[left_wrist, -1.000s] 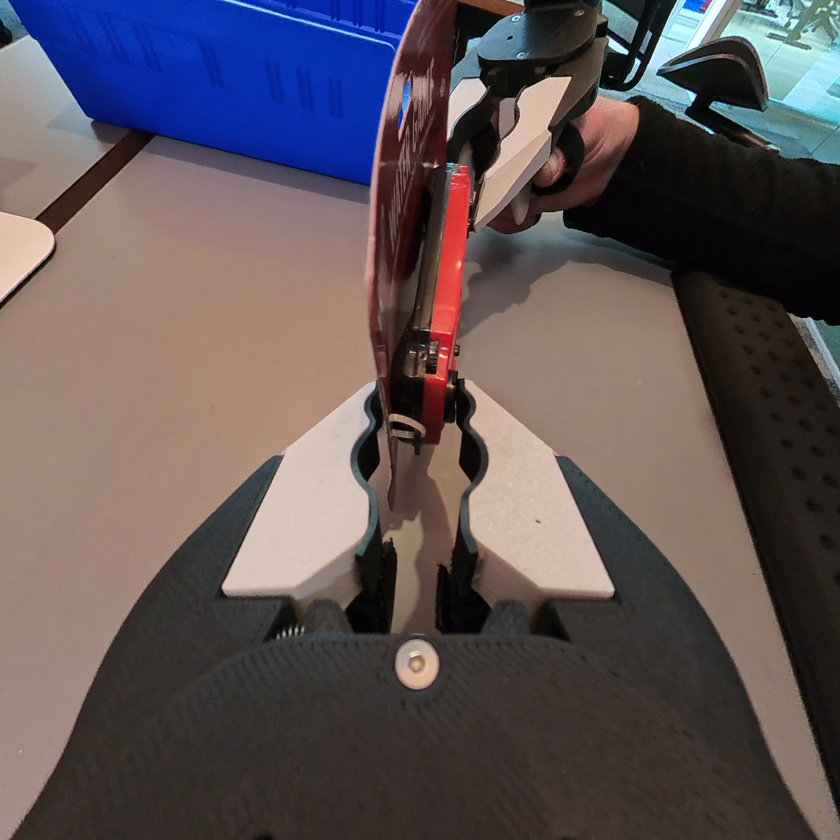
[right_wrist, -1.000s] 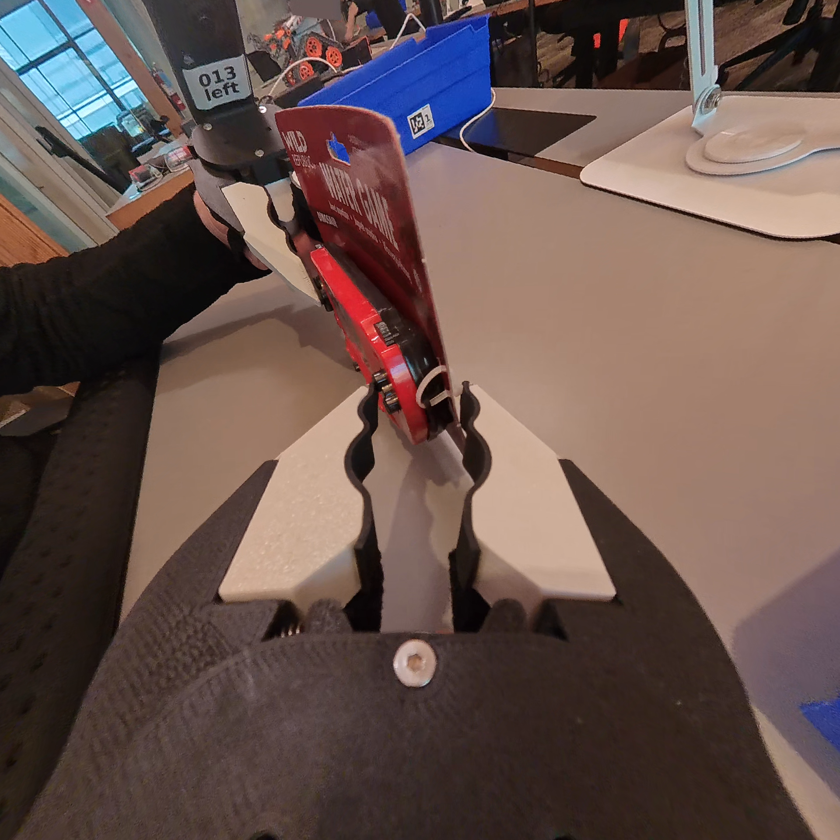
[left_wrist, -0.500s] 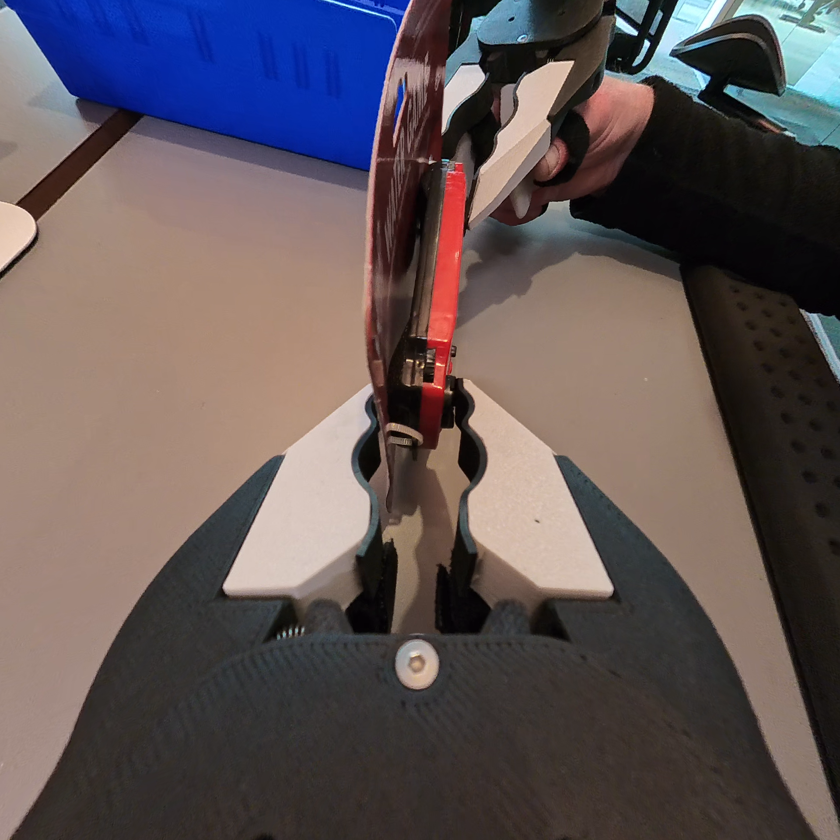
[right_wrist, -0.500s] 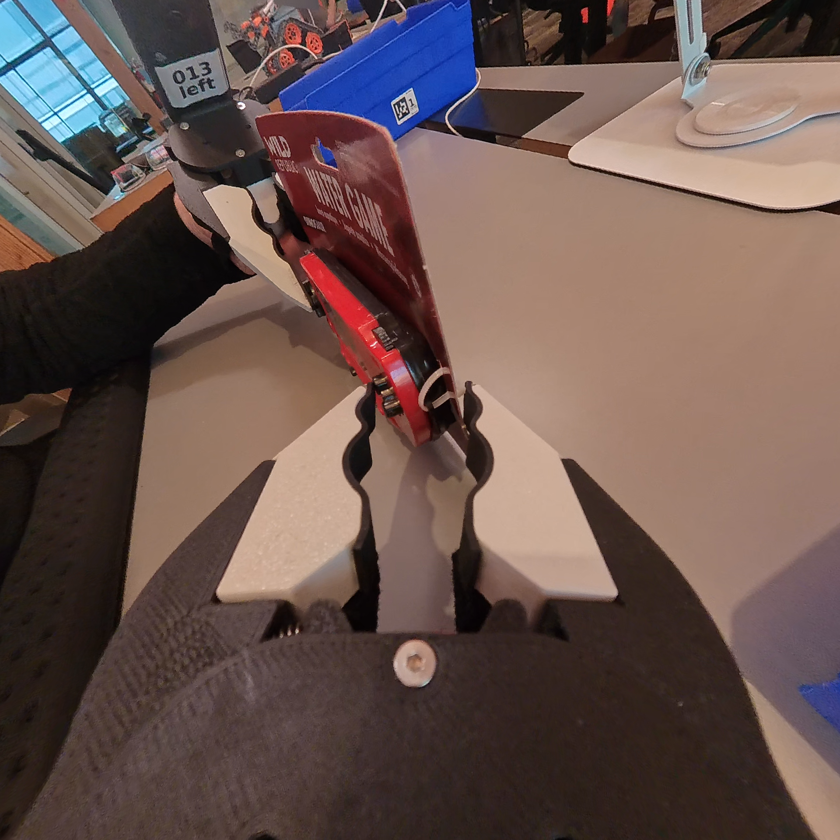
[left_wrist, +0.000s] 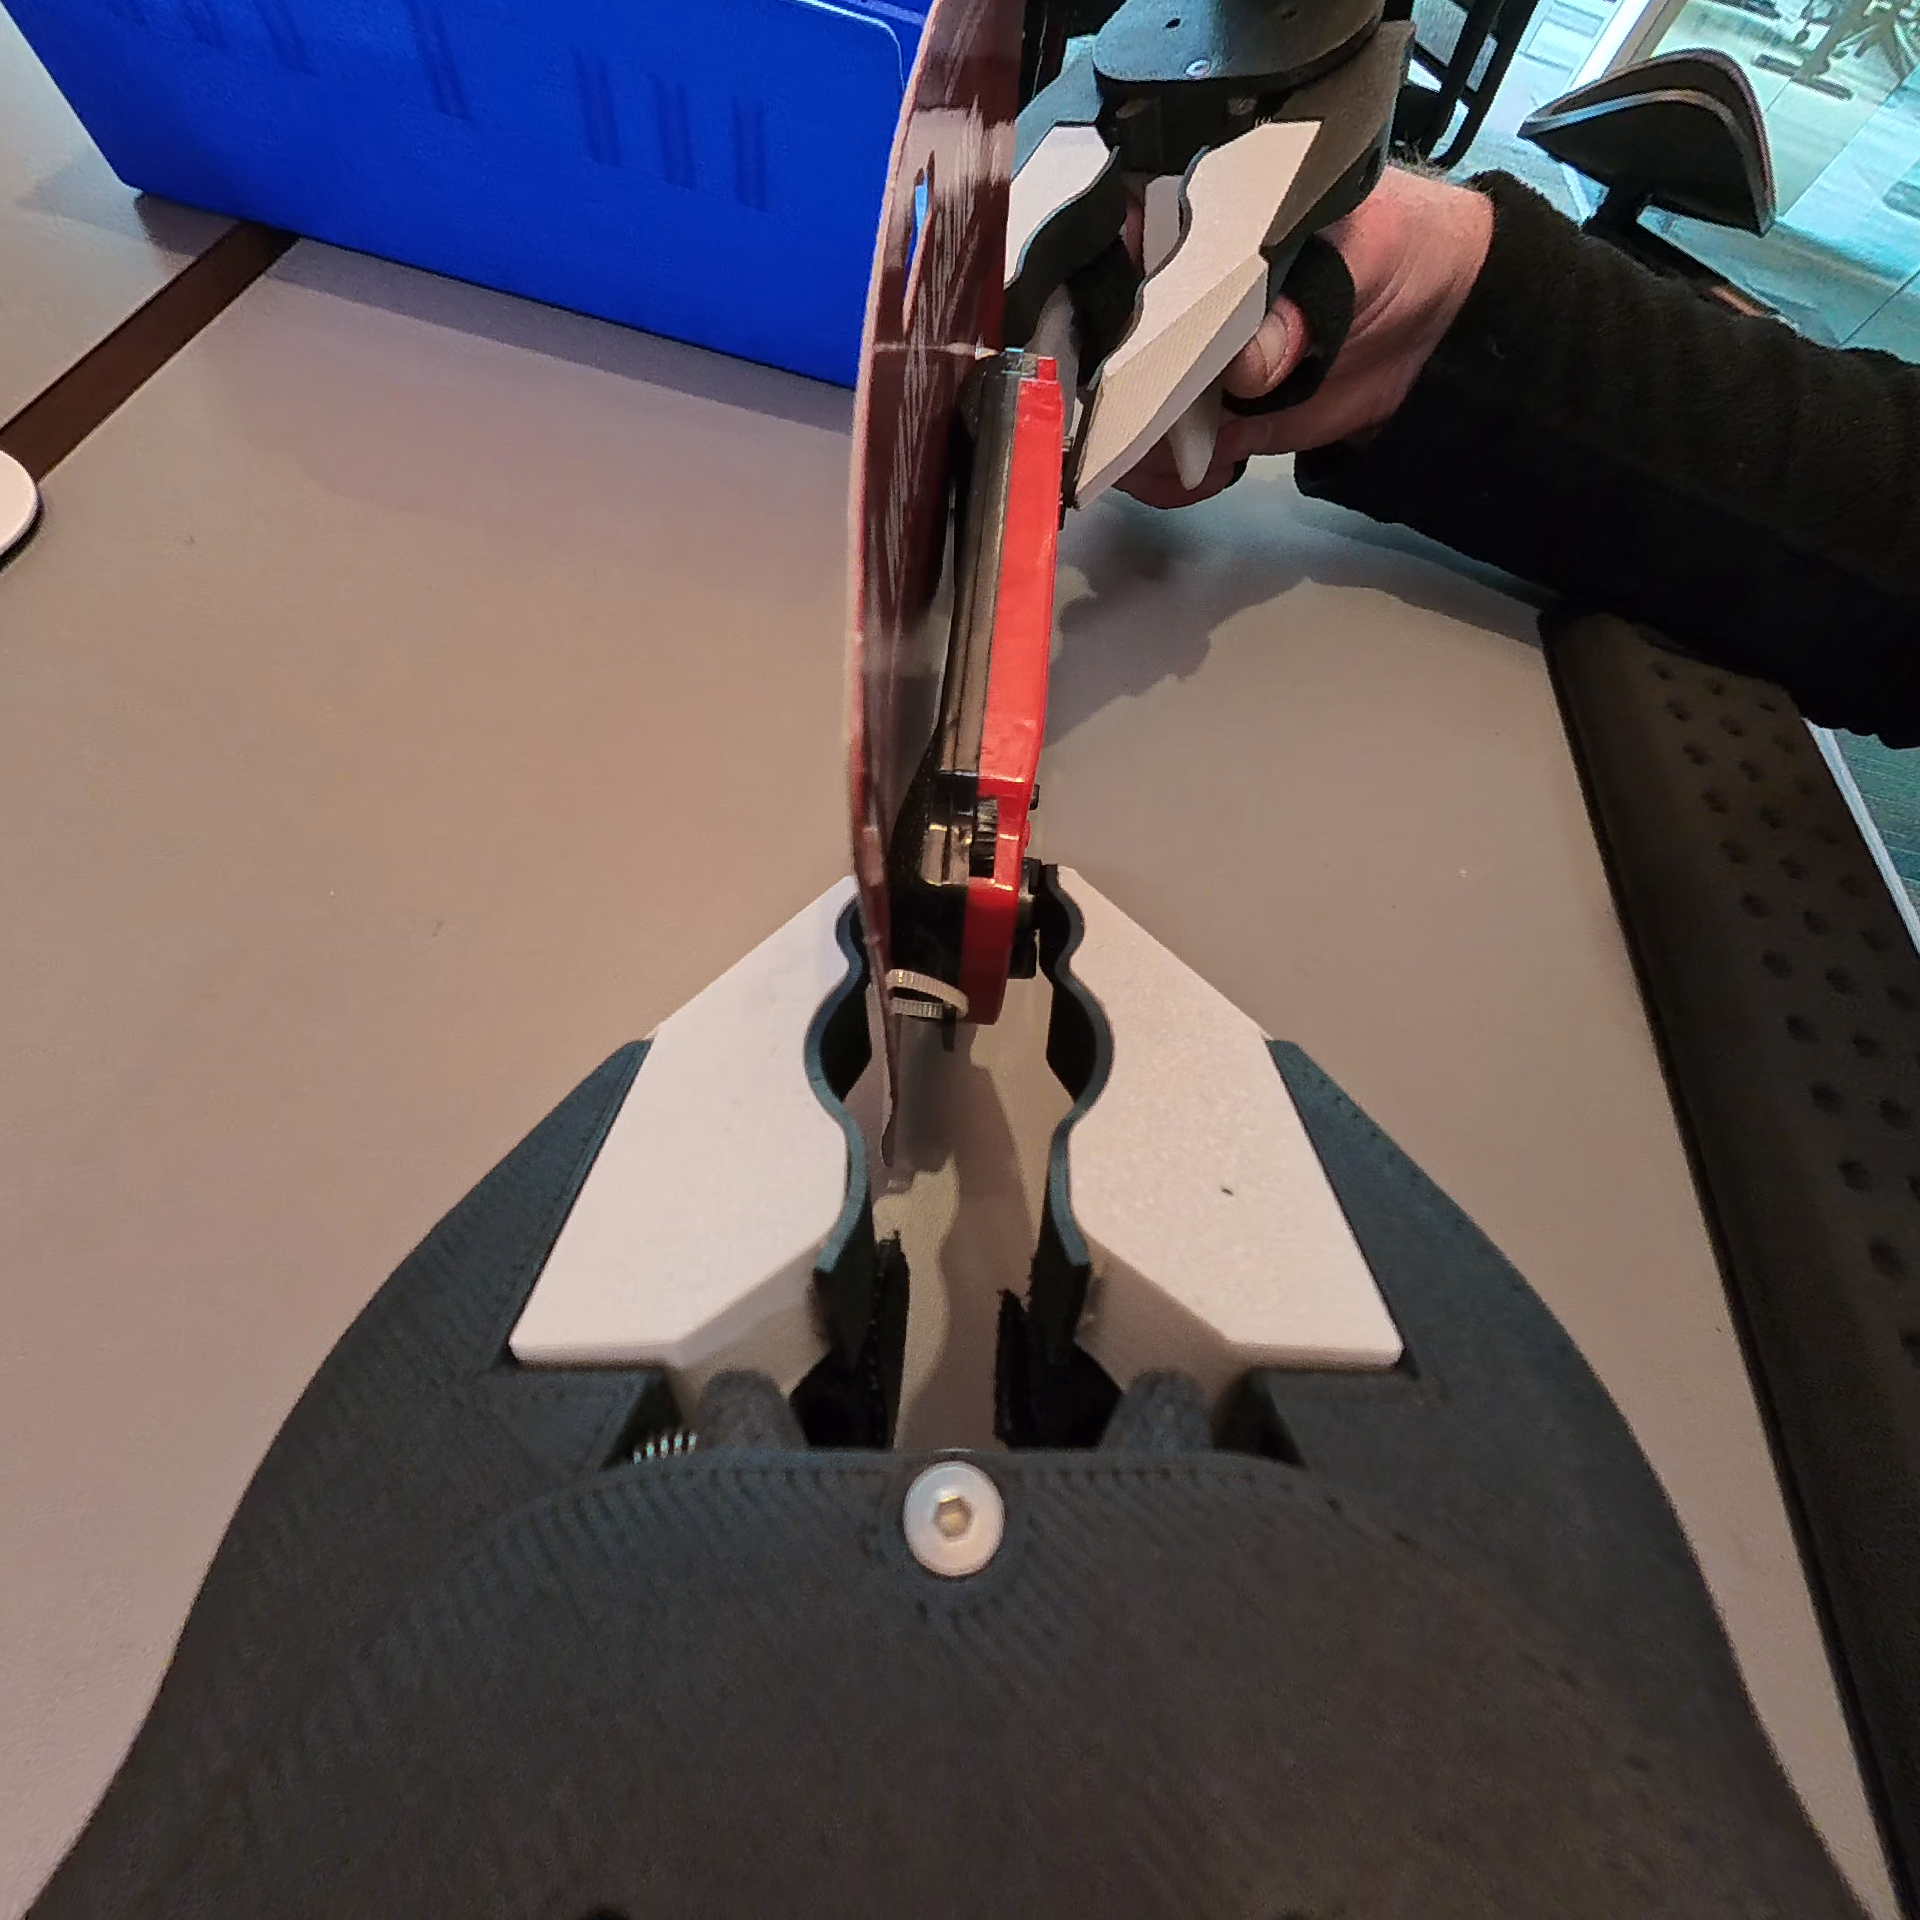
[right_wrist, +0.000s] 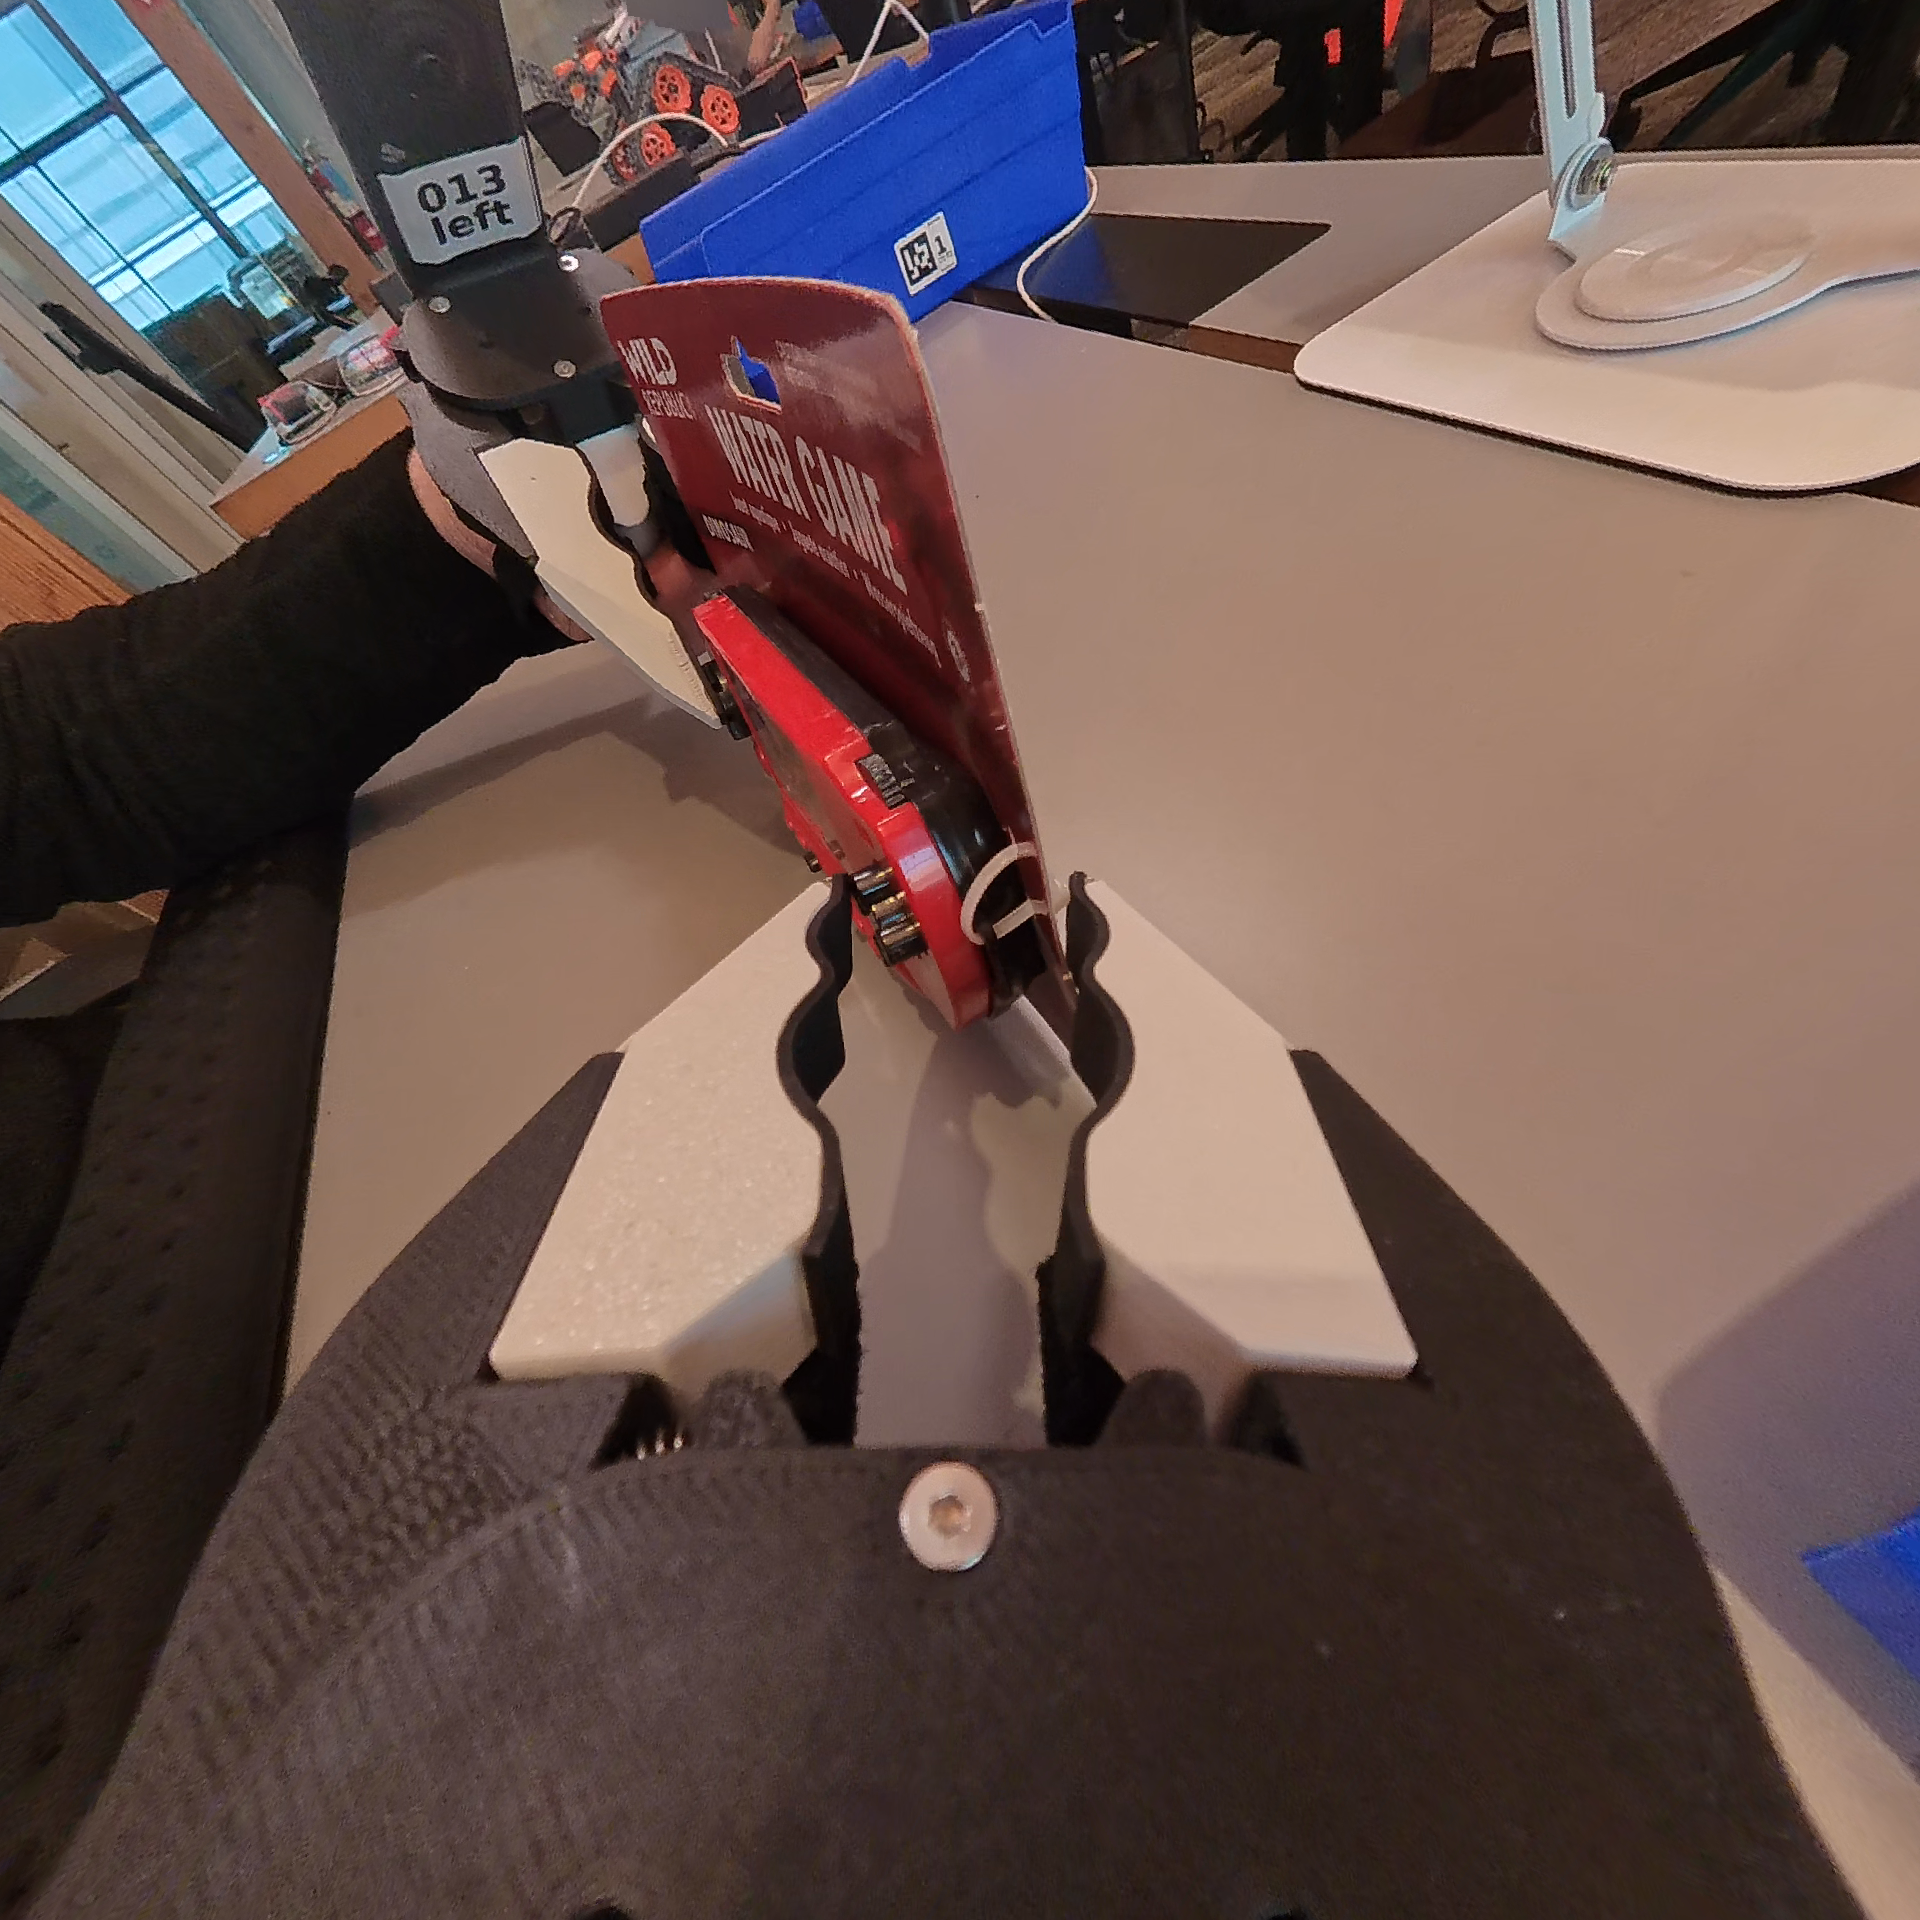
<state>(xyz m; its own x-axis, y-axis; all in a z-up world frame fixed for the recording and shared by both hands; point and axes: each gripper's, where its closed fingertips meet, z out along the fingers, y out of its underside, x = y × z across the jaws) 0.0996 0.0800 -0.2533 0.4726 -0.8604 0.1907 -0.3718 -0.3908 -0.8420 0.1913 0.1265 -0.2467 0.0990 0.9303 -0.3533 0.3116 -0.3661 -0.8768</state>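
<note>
1. In the left wrist view my left gripper sits at the centre of the frame, its white fingers closed part-way onto the near end of a red toy fastened to a dark red backing card. The card edge lies against the left finger and the toy's black knob touches the right one.
2. In the right wrist view my right gripper clamps the opposite end of the same toy. The card presses its right finger, and the red body fills the gap just short of its left finger.
3. The packaged toy hangs above the grey table, card on edge, spanning between both grippers.
4. Against the frame a second ago, both grips look unchanged. The card end now reaches higher in the left wrist view, and the other gripper with the hand holding it sits larger at upper right.
5. In the right wrist view the far gripper has drifted towards the centre and the card shows more of its printed face.
6. A blue bin fills the upper left of the left wrist view, shifted a little higher than before. A white stand base sits at upper right of the right wrist view.
</note>
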